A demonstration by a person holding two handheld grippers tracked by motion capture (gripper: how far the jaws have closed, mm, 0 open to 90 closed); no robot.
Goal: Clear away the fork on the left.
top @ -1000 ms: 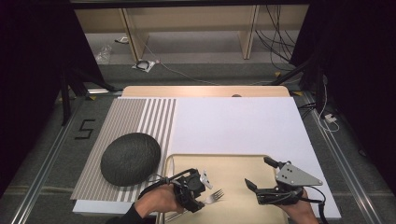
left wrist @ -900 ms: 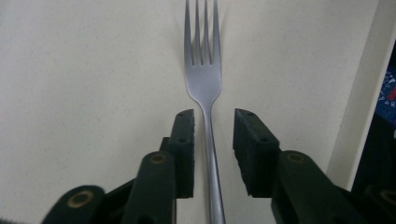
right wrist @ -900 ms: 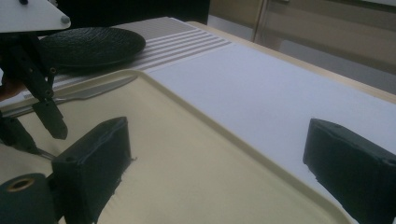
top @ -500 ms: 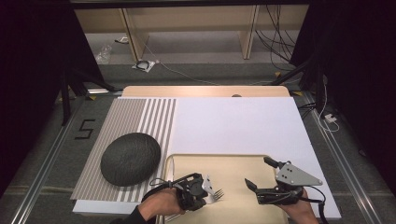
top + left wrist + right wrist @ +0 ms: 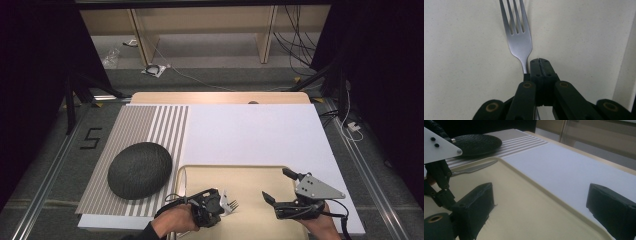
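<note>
A steel fork (image 5: 517,37) lies on the beige tray (image 5: 260,176), tines pointing away from my left gripper (image 5: 539,62). The jaws of that gripper are pressed together with nothing between the pads; the fork's neck runs just left of them and under the gripper body. In the high view the left gripper (image 5: 220,202) is at the tray's front left with the fork's tines (image 5: 231,204) sticking out to its right. My right gripper (image 5: 275,183) hovers over the tray's right part, jaws wide apart and empty (image 5: 539,202).
A table knife (image 5: 471,168) lies along the tray's left rim (image 5: 184,181). A black textured plate (image 5: 140,170) rests on the striped placemat (image 5: 150,127) to the left. A white mat (image 5: 255,132) covers the table beyond the tray.
The left gripper has shifted slightly over the fork's handle and its jaws have come together. The fork and the right gripper have stayed where they were.
</note>
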